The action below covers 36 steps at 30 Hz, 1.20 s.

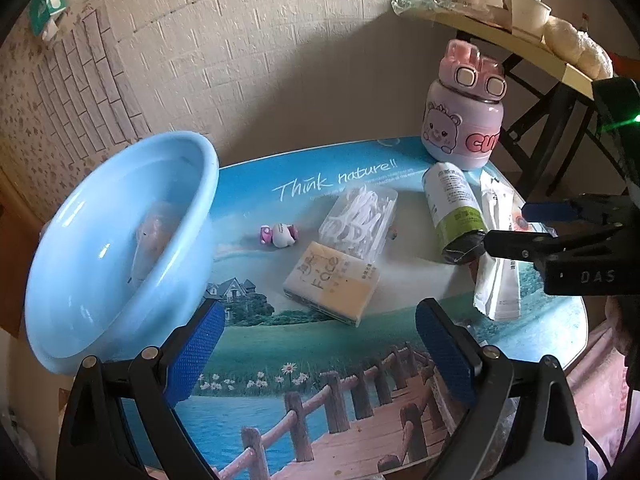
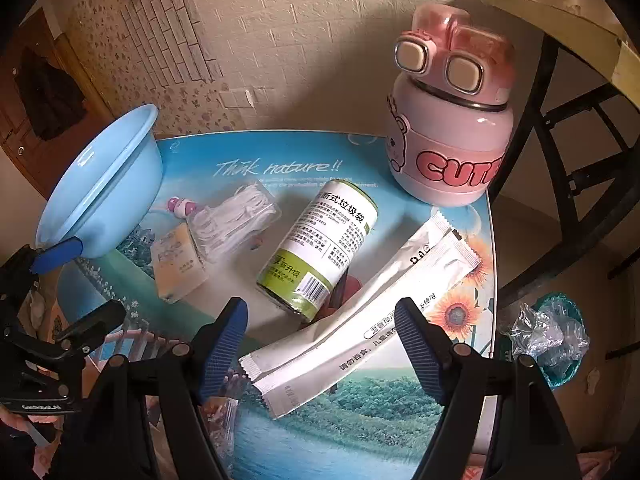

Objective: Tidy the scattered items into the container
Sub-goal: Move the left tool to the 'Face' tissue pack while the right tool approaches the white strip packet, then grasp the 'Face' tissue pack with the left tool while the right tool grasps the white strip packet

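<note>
- Left wrist view: the left gripper (image 1: 320, 354) has its jaws wide open with nothing between them, hanging over the near part of the counter (image 1: 248, 412). The tissue pack (image 1: 332, 282) lies flat just past the jaws, long axis running near-right to far-left. I'd come down straddling its short sides. The blue basin (image 1: 120, 248) sits tilted at the left edge, something pale already inside.
- Right wrist view: the right gripper (image 2: 320, 344) is open too, jaws either side of the white sachets (image 2: 360, 320) but not pressing yet. Those lie flat, long axis near-left to far-right, partly tucked under the bag roll (image 2: 320, 244). Probably best to pinch across the narrow width near the middle so they don't flop.
</note>
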Tool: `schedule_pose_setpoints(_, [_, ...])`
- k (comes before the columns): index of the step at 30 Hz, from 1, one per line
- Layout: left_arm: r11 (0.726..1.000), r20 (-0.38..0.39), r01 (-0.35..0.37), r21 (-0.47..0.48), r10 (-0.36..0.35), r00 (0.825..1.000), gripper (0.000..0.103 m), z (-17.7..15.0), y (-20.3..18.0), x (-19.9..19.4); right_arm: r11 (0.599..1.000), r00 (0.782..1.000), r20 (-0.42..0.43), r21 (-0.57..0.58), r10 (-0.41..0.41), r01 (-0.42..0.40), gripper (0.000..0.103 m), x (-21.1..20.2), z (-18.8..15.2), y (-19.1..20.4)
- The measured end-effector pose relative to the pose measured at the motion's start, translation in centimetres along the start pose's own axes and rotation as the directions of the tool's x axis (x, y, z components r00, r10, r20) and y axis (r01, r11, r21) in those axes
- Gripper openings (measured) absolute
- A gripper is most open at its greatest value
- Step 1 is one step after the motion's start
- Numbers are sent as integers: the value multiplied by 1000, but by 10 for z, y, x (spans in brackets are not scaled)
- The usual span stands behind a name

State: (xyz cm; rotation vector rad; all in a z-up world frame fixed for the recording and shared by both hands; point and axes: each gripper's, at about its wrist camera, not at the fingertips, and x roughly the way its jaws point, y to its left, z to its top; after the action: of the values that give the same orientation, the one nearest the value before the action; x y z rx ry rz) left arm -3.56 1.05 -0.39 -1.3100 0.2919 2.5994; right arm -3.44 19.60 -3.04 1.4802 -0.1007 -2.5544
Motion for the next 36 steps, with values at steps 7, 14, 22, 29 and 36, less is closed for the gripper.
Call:
schedule_pose_setpoints(7, [1000,-7,3,-7,-3,1000,97,4,5,13,1000,1000,-1,-6,-6,6,78,2,3,-3])
schedule_pose_setpoints(14, [1000,-16,8,3,-8,1000,97,8,7,26,1000,1000,-6,-13,-18,18,78,5,7,-9])
schedule_pose_setpoints(22, [996,-16,25,84,-24,1000,97,12,-7,42,1000,1000,-10,-7,-14,14,78,5,7,-17])
schedule_pose_setpoints(29, [996,-19,42,78,-41,999,97,13,-8,55,1000,1000,-16,-14,-19,19,78,-1,0,-22])
schedule_pose_setpoints(36, [996,-19,73,48,-72,997,77,11,0,68,999,998,-37,13,-41,41,78,3,-5,-27])
